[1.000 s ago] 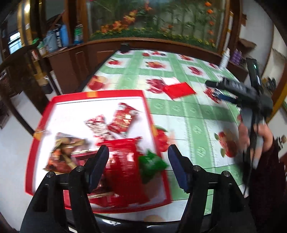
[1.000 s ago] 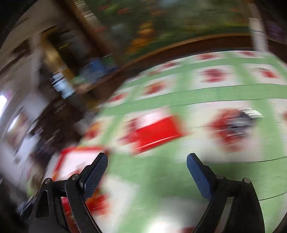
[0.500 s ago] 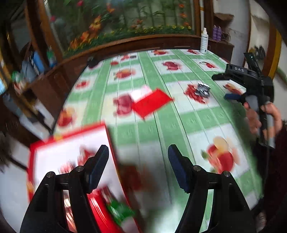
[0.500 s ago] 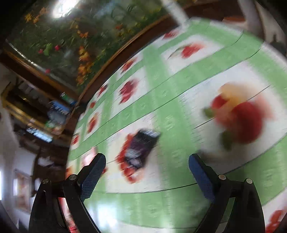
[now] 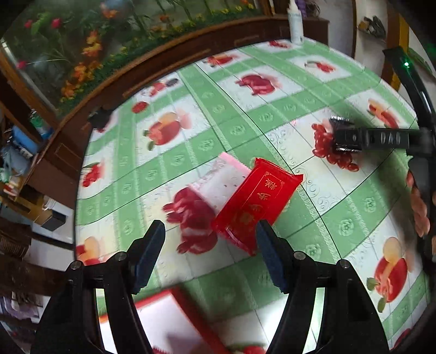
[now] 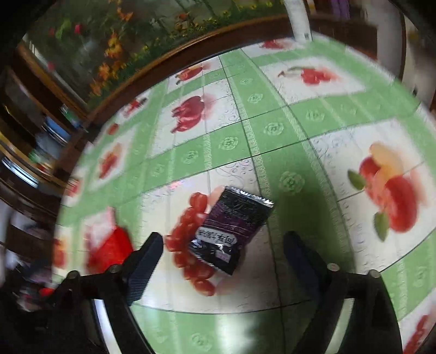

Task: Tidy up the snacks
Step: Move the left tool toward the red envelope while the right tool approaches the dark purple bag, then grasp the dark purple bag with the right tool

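Note:
A red snack packet (image 5: 257, 201) with gold print lies flat on the green fruit-print tablecloth, partly over a pink-white packet (image 5: 220, 177). My left gripper (image 5: 211, 254) is open and empty just short of the red packet. A dark purple snack packet (image 6: 231, 231) lies on the cloth in the right wrist view. My right gripper (image 6: 223, 265) is open and empty, its jaws standing to either side of the packet's near end. The right gripper also shows in the left wrist view (image 5: 351, 139), over the dark packet (image 5: 339, 119). The red packet shows blurred in the right wrist view (image 6: 109, 250).
The corner of the red-rimmed white tray (image 5: 174, 321) is at the bottom of the left wrist view. A white bottle (image 5: 295, 24) stands at the table's far edge by a wooden cabinet (image 5: 169, 62). Shelves with clutter (image 5: 19, 152) are off the table's left.
Both grippers swung away from the tray. The left now faces the red packet at close range. The right closed in on the dark purple packet, now between its jaws.

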Demonstrator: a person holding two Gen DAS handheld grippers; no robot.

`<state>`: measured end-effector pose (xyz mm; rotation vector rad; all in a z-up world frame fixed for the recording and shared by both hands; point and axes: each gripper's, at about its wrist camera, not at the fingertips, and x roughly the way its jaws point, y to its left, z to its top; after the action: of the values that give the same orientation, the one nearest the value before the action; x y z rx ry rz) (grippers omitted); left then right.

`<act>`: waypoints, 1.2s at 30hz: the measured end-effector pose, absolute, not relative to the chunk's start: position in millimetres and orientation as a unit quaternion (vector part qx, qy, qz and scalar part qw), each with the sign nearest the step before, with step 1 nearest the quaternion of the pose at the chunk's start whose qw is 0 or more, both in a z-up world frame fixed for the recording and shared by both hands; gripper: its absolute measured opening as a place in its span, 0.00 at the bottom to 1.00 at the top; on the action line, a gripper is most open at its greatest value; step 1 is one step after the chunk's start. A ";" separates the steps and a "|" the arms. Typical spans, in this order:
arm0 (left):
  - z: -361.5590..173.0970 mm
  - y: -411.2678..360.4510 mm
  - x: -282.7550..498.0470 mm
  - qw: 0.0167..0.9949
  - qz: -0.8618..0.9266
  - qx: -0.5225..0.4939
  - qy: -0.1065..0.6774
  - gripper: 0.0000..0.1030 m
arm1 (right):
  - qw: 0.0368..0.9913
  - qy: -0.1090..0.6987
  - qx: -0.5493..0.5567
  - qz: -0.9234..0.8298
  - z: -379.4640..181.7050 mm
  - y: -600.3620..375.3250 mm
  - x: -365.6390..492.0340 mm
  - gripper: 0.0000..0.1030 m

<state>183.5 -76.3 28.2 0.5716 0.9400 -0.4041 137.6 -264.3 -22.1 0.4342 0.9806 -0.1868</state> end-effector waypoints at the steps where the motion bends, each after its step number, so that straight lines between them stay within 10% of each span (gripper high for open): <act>1: 24.9 -81.0 185.0 0.829 -0.197 0.277 0.443 0.66 | 0.859 0.470 0.181 -0.095 -22.7 -259.4 137.9 0.84; 11: 12.9 -114.4 214.7 0.828 -0.202 0.322 0.413 0.69 | 0.863 0.482 0.075 -0.132 -34.3 -248.5 141.3 1.00; 22: -20.2 -88.3 273.8 0.819 -0.168 0.108 0.538 0.70 | 0.862 0.481 0.094 -0.129 -32.7 -258.3 144.6 1.00; 36: -16.7 -144.6 56.9 0.785 -0.305 0.129 0.524 0.72 | 0.856 0.467 0.199 -0.097 -20.9 -311.7 128.9 0.90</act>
<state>56.9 -144.6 -16.7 0.2782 1.1308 -0.6582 128.9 -311.7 -20.9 0.4185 0.9809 -0.2044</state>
